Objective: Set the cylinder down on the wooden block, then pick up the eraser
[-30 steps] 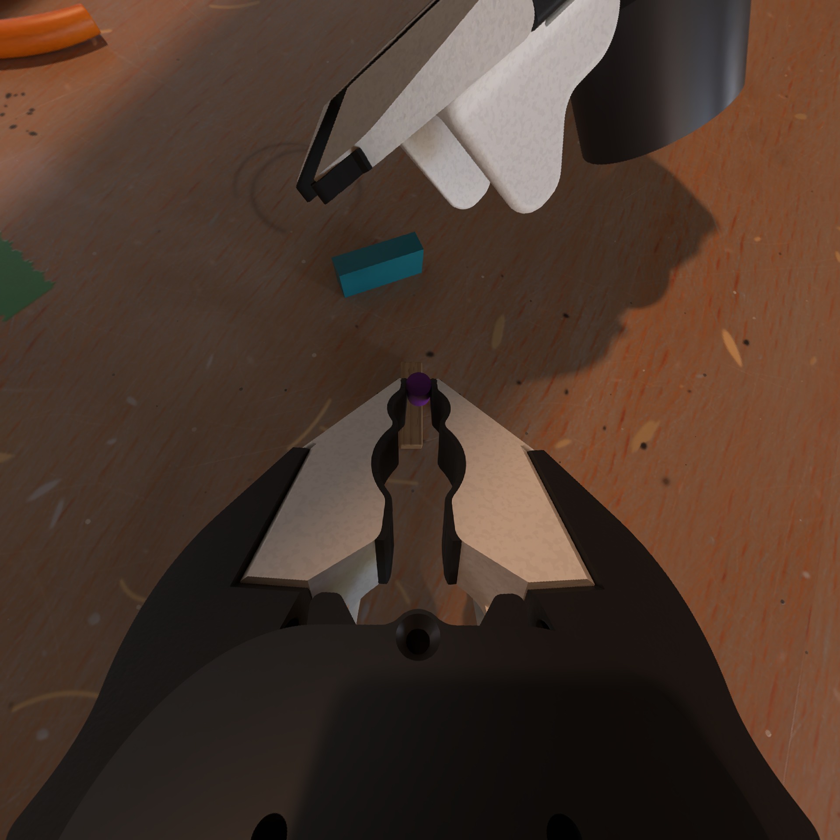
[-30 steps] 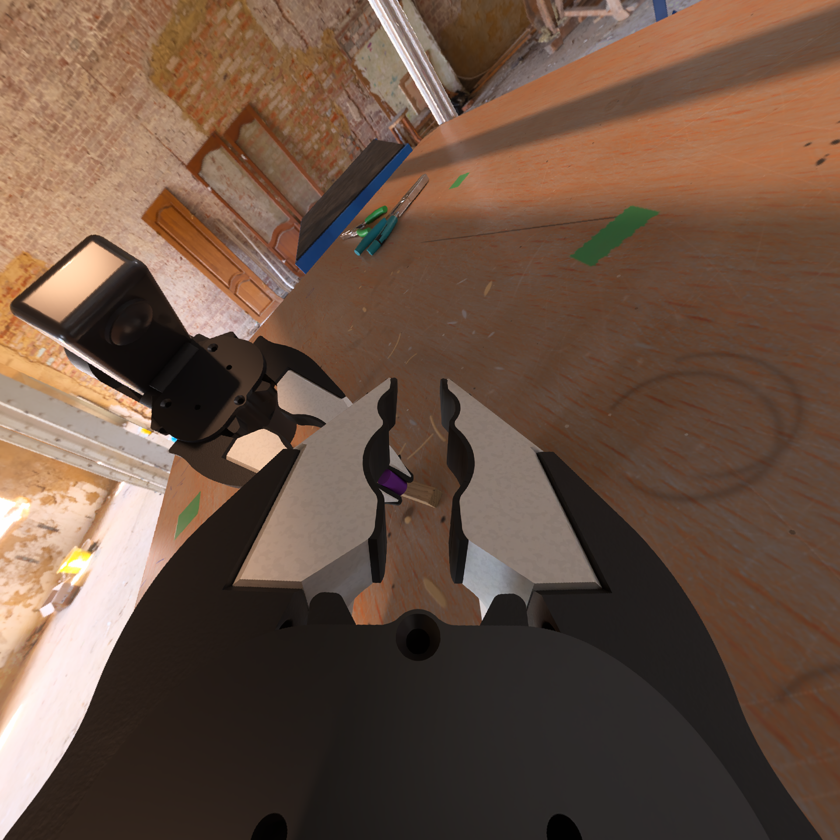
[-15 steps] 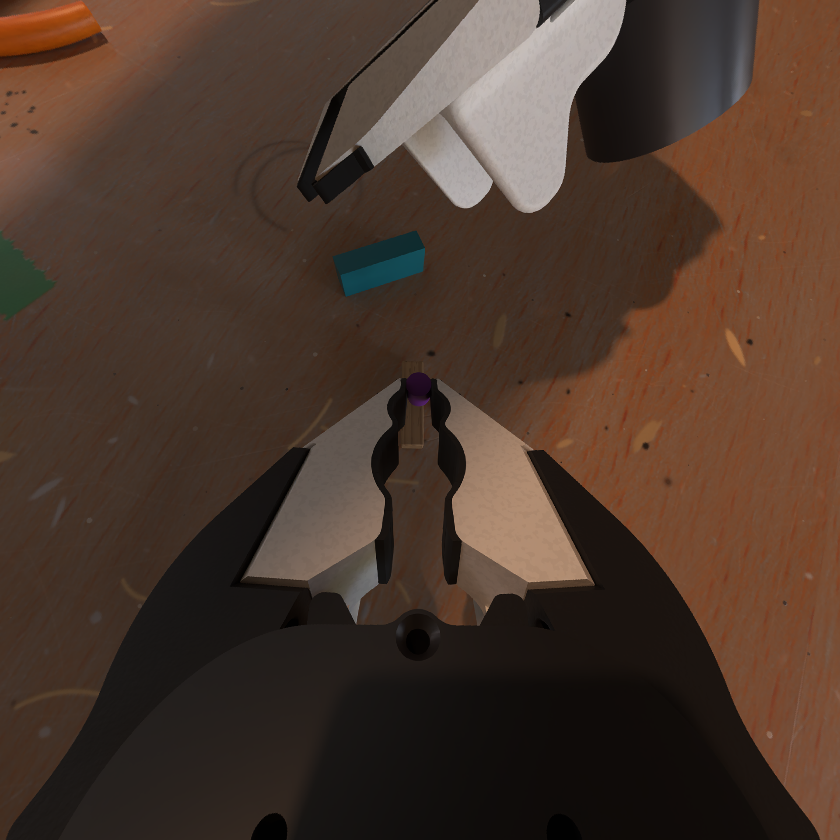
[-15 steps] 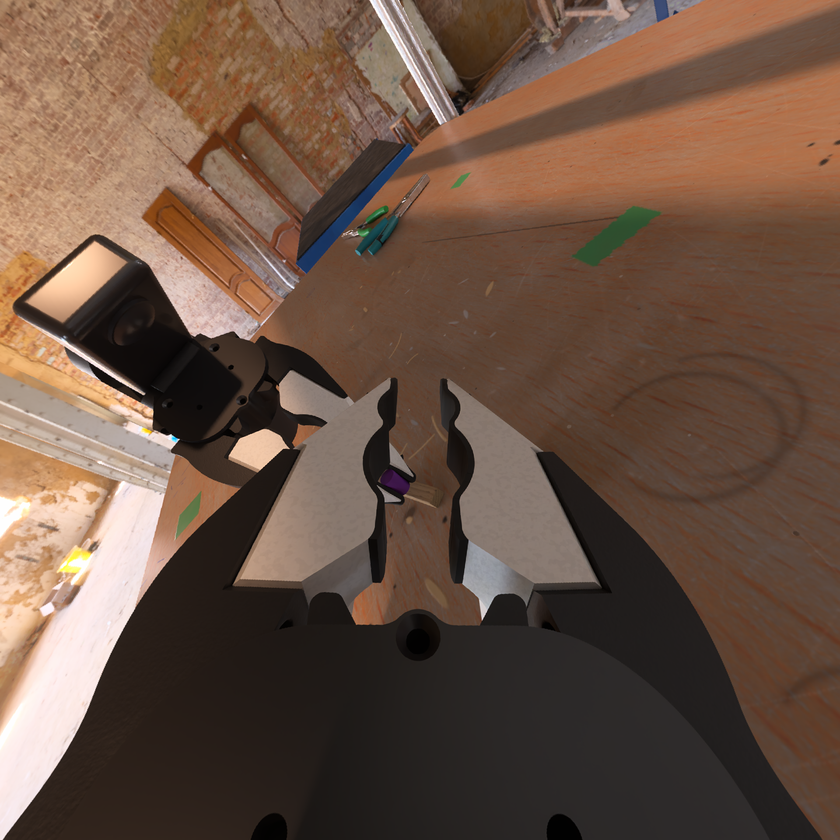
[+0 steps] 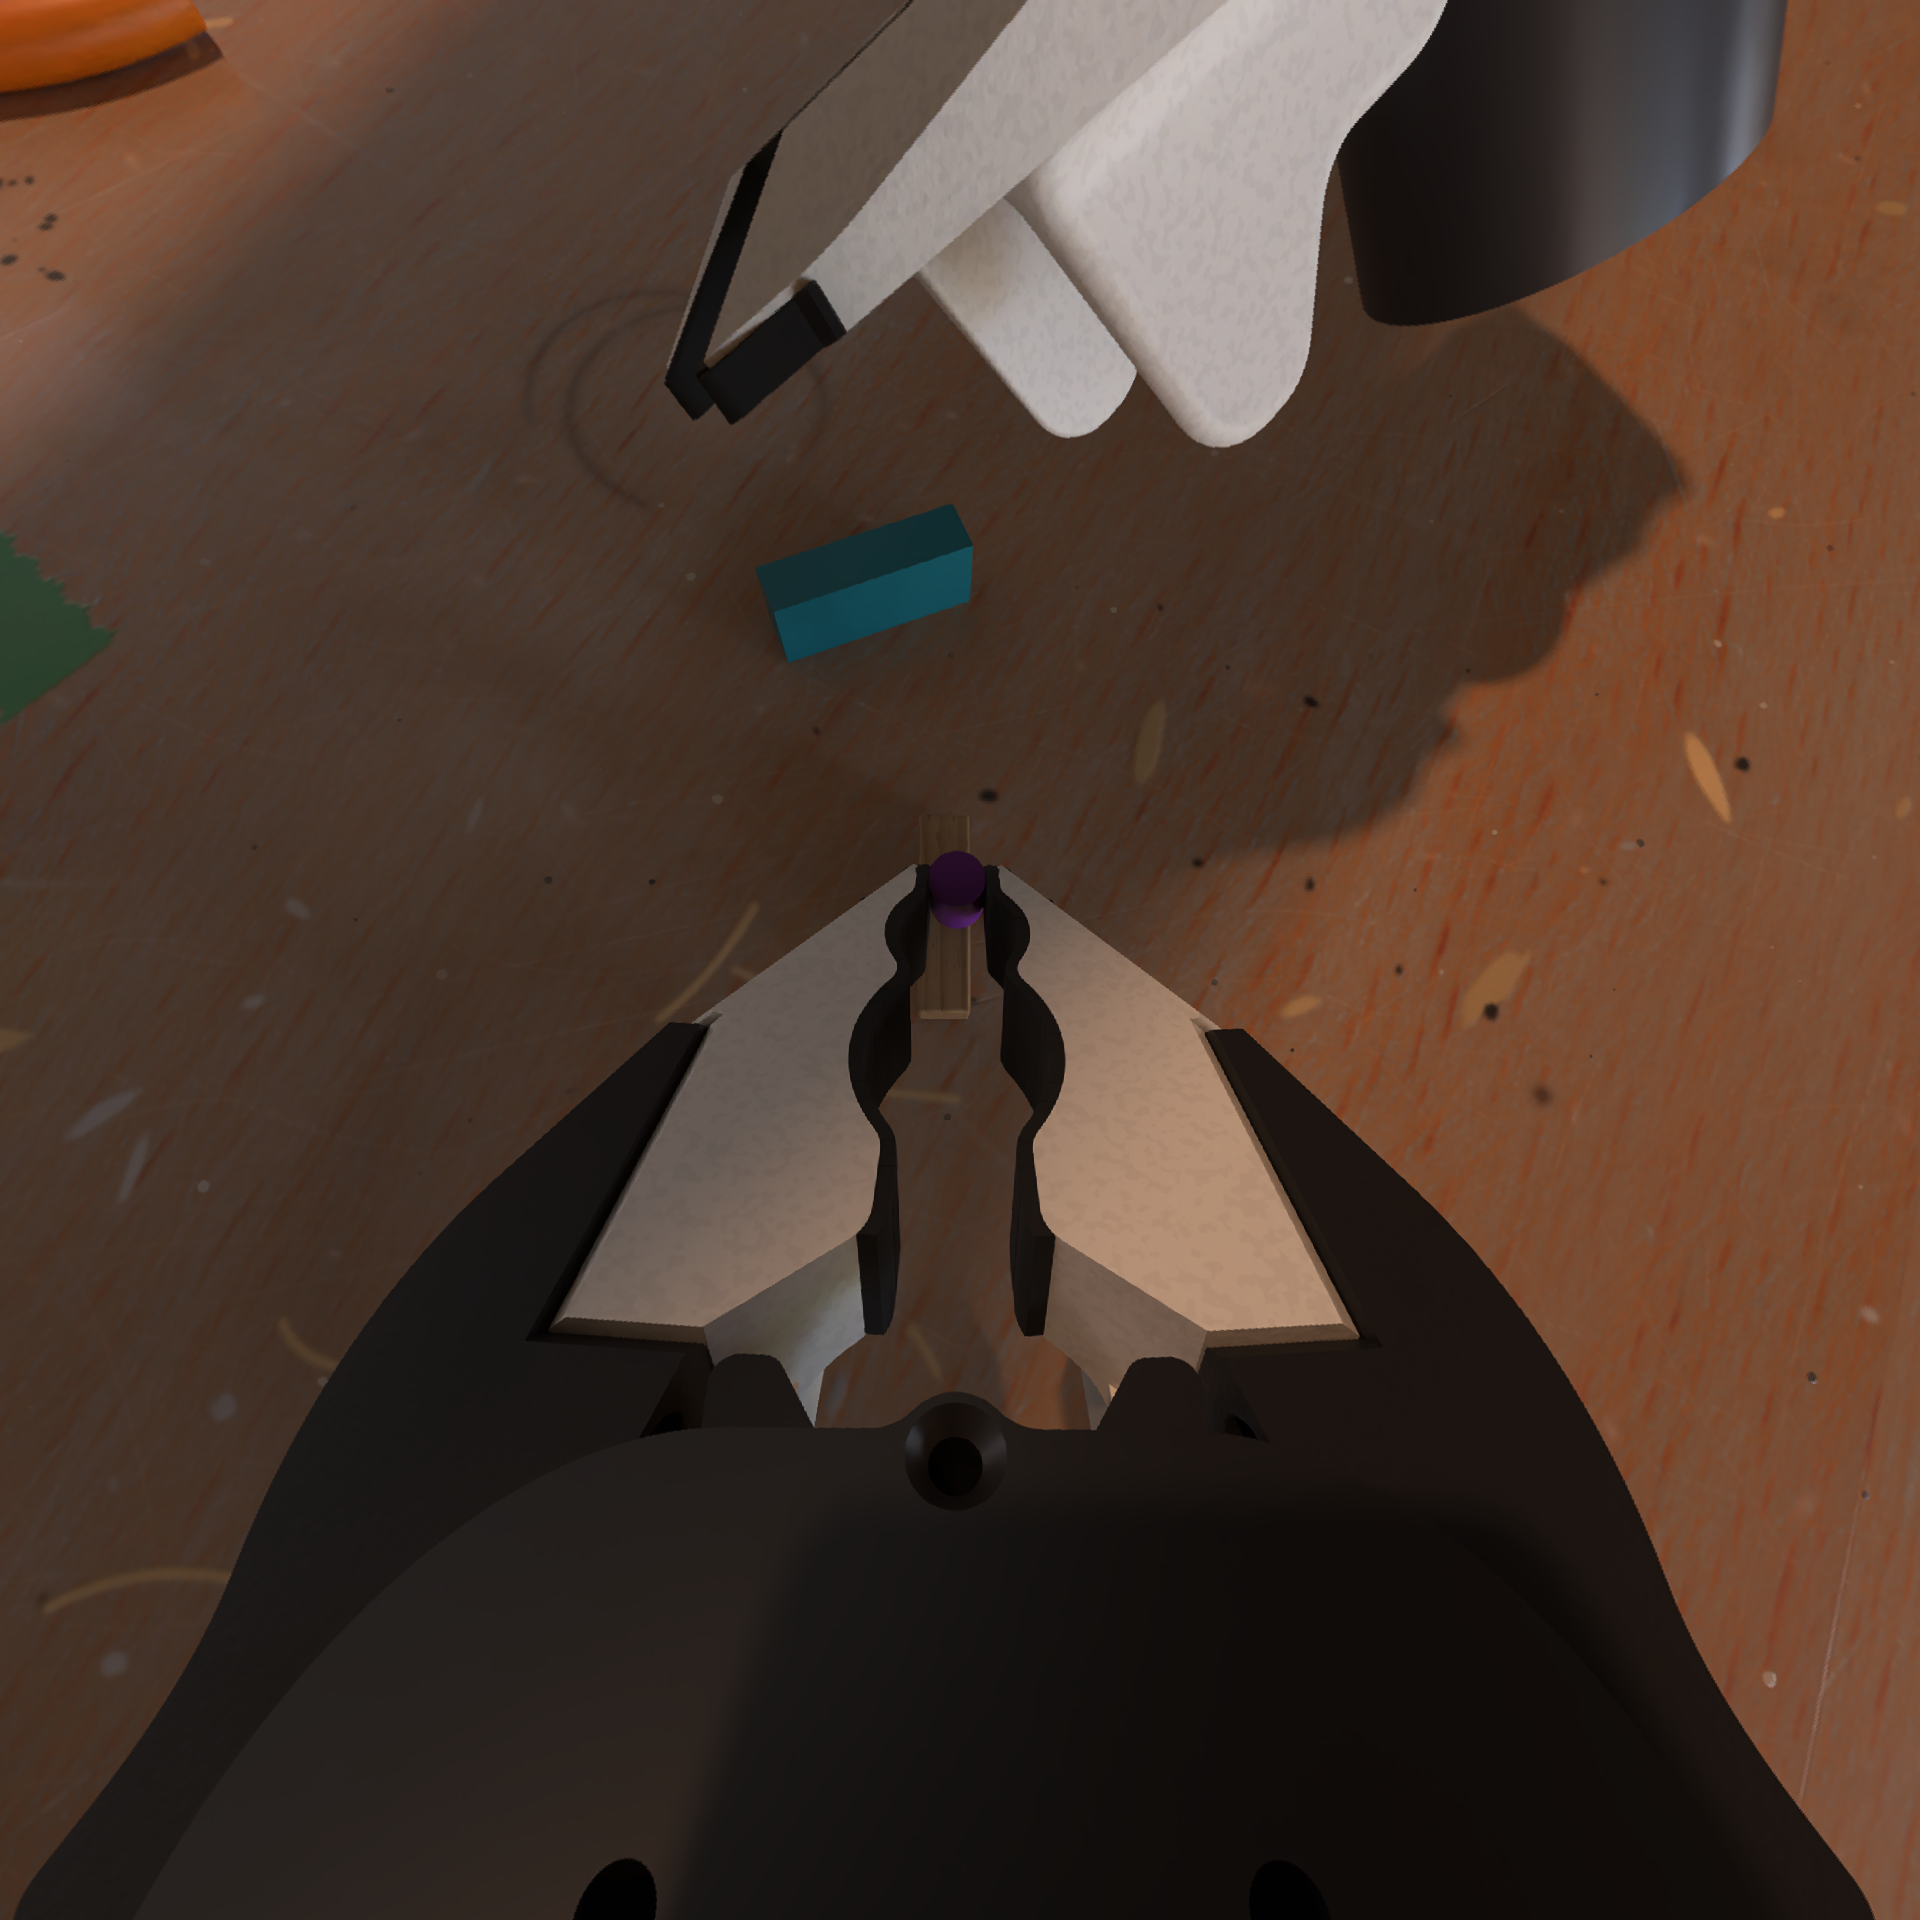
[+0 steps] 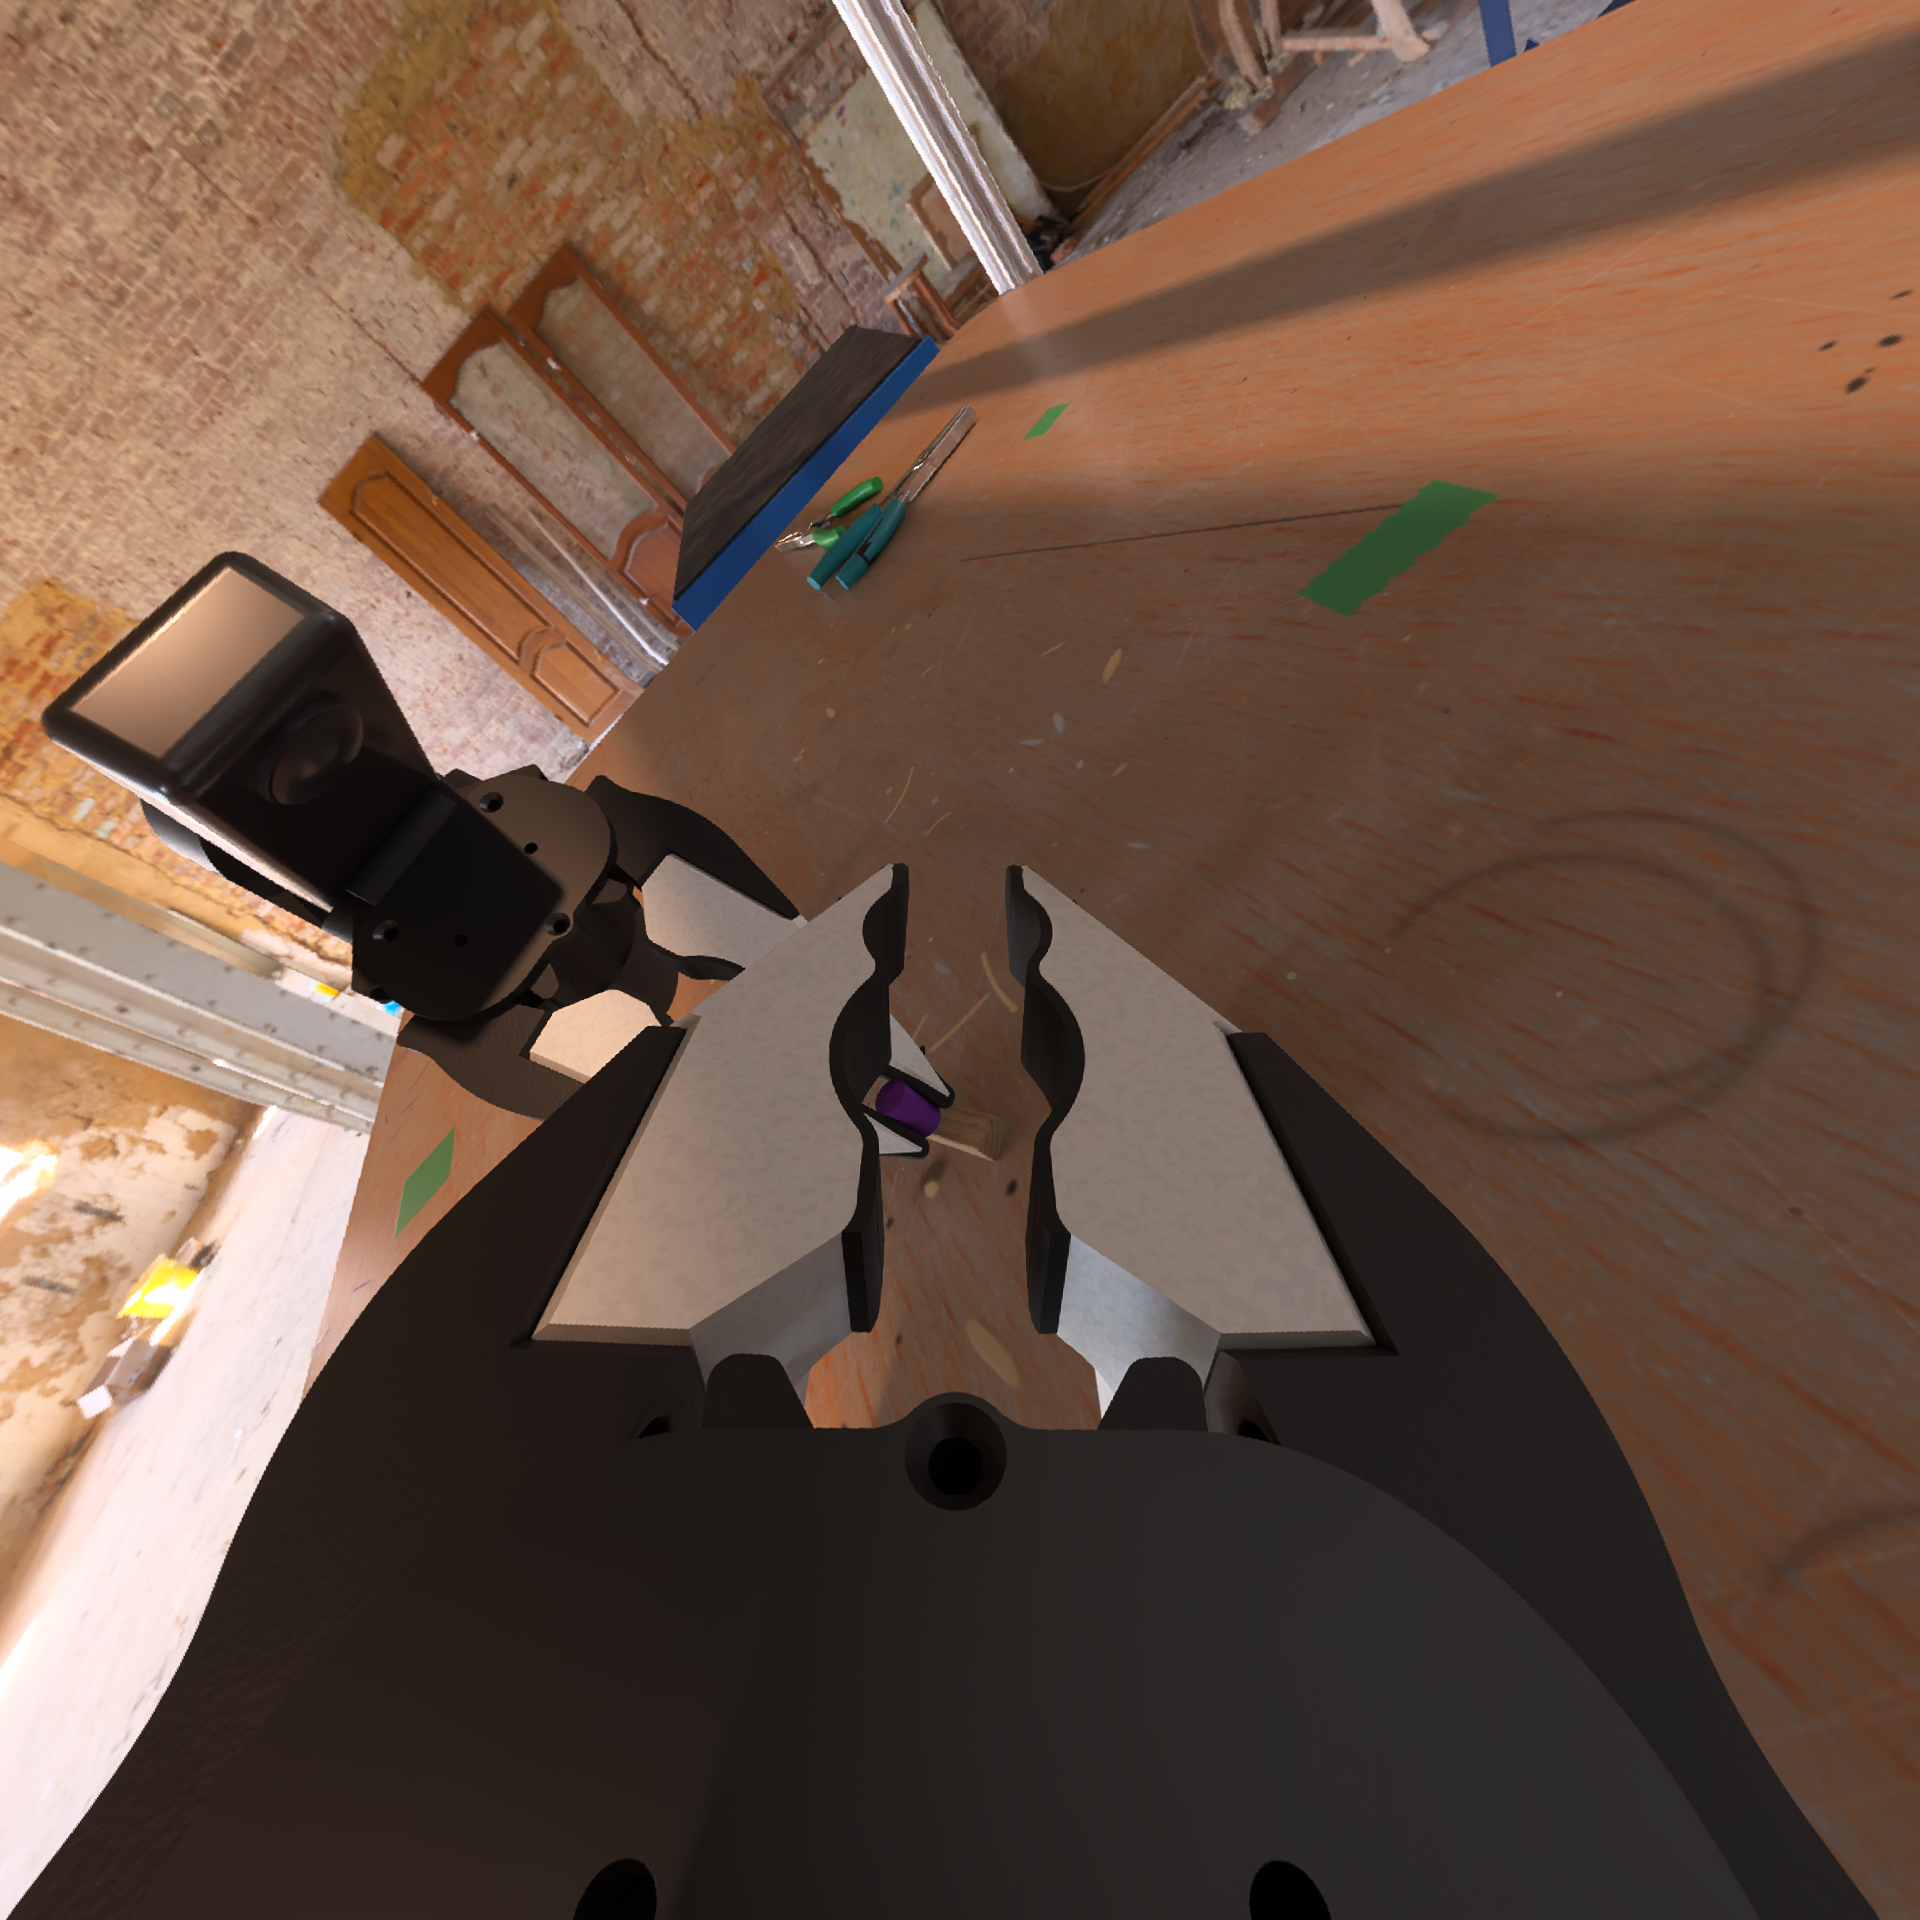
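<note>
My left gripper [image 5: 955, 878] is shut on a small purple cylinder [image 5: 955, 896] and holds it upright over a small wooden block [image 5: 943, 987] that lies on the table between my fingers. I cannot tell whether the cylinder touches the block. A teal eraser [image 5: 868, 582] lies on the table just beyond the block. The right gripper's fingers [image 5: 1174, 239] hang above and beyond the eraser. In the right wrist view my right gripper [image 6: 956, 878] is open and empty, above the table. Between its fingers I see the cylinder [image 6: 906, 1107] and the block [image 6: 971, 1132].
An orange object [image 5: 73, 42] lies at the far left. Green tape patches [image 5: 42, 634] [image 6: 1392, 545] are stuck to the wooden table. Green-handled tools [image 6: 862, 530] and a dark board with a blue edge [image 6: 800, 457] lie far off near the table's edge.
Almost nothing. The left gripper with the cylinder has shifted very slightly over the block. The right gripper stays open in the same place.
</note>
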You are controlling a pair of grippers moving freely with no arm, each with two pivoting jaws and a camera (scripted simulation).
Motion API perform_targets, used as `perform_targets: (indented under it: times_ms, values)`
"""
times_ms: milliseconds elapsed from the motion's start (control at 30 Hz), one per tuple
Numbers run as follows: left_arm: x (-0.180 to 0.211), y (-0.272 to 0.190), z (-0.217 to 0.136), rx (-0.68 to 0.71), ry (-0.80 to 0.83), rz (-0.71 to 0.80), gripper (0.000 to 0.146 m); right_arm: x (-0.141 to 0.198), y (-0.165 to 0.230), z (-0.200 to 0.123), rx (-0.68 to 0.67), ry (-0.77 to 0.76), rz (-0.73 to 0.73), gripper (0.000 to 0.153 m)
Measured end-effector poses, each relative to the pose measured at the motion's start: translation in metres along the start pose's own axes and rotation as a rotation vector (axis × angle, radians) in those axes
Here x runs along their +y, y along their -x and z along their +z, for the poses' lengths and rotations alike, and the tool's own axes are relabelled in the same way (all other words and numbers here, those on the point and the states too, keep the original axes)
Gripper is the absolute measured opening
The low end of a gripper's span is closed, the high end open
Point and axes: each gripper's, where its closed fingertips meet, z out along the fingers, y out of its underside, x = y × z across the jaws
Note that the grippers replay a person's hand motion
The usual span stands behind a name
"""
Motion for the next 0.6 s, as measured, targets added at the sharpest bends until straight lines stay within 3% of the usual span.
perform_targets:
  times_ms: [133,267,433,600]
  values:
    - [0.000,0.000,0.000,-0.005,0.013,0.002,0.009,-0.002,-0.010,-0.005,0.054,0.003,-0.028,0.019]
    - [0.000,0.001,0.000,-0.005,0.012,-0.001,0.009,0.003,-0.032,-0.015,0.268,0.106,-0.236,0.018]
    - [0.000,0.003,-0.001,-0.008,-0.005,-0.013,0.011,0.037,-0.034,-0.006,0.322,0.372,-0.438,0.016]
    - [-0.001,0.004,-0.002,0.003,-0.020,-0.033,0.014,0.041,-0.044,-0.011,0.410,0.398,-0.491,0.019]
